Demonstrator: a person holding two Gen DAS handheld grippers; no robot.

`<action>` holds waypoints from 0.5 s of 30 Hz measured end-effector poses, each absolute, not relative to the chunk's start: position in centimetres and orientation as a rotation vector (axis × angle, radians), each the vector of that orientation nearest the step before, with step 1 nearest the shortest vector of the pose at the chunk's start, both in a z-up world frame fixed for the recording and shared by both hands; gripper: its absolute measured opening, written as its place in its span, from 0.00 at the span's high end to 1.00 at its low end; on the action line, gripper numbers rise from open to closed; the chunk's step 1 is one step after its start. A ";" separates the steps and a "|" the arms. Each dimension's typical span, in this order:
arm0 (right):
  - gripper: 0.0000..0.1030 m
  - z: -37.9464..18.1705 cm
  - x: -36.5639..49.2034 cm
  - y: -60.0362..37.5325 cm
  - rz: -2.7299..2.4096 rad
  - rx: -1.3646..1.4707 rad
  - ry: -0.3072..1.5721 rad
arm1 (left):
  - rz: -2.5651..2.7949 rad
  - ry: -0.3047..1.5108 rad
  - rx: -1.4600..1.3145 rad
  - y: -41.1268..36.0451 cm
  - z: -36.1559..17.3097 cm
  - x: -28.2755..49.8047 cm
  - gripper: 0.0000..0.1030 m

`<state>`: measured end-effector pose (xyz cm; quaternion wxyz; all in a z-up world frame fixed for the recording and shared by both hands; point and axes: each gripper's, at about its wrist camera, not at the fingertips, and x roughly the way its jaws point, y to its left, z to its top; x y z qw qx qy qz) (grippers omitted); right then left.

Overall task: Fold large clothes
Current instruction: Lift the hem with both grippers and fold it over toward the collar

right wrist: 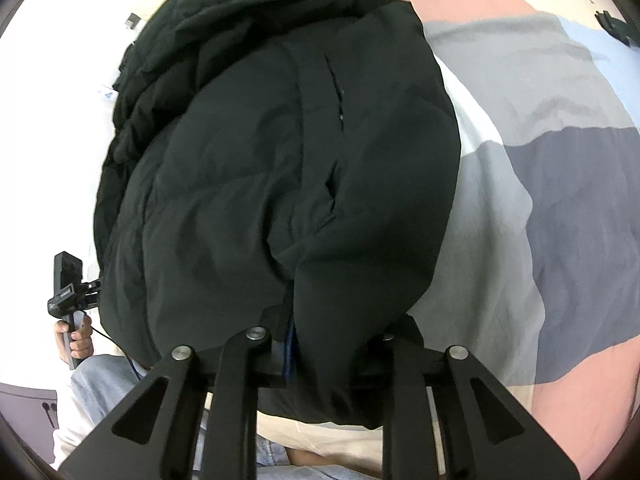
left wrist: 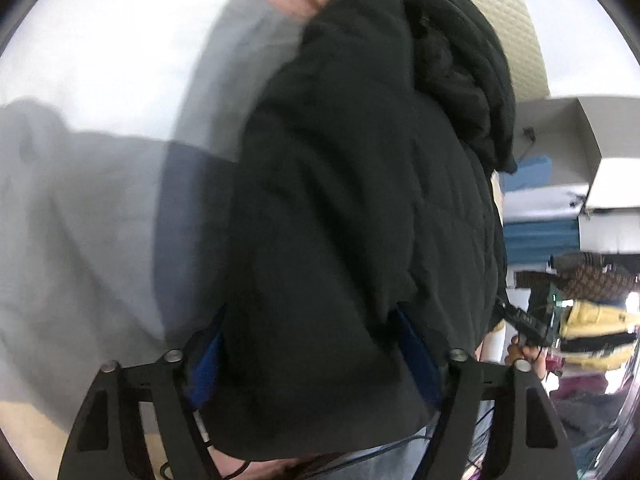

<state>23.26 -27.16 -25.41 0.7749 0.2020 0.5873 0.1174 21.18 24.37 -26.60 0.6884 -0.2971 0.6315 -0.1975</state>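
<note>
- Black and quilted, the padded jacket (left wrist: 340,200) fills the middle of both wrist views, bunched up and hanging from the two tools above a bed.
- The left tool (left wrist: 316,344) has its blue-padded fingers (left wrist: 208,368) set wide, with a thick fold of the jacket's edge between them; the fabric bulges out past both pads, so it looks gripped.
- The right tool (right wrist: 320,344) stands narrow, its jaws pinched on another fold of the jacket (right wrist: 280,180) near a seam, with a sliver of blue pad showing beside the cloth.
- In the right wrist view the jacket hangs over a bedcover (right wrist: 560,200) of pink, grey, white and pale blue patches.
- At the left edge of that view a hand (right wrist: 76,340) grips the handle of the other tool, just beside the jacket.
- In the left wrist view, stacked boxes (left wrist: 600,184) and piled clothes (left wrist: 596,328) sit at the right, well apart from the jacket, blurred.
</note>
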 end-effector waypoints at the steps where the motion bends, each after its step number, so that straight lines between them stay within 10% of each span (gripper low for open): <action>1: 0.78 -25.5 23.4 -27.1 0.252 0.437 1.275 | -0.465 1.418 -0.655 24.0 -26.4 21.2 0.30; 9: 0.88 -23.7 22.8 -26.7 0.277 0.415 1.178 | -0.475 1.369 -0.643 23.5 -23.0 20.3 0.82; 15: 0.90 -20.1 21.3 -27.5 0.322 0.413 1.108 | -0.482 1.245 -0.566 22.2 -17.5 18.9 0.90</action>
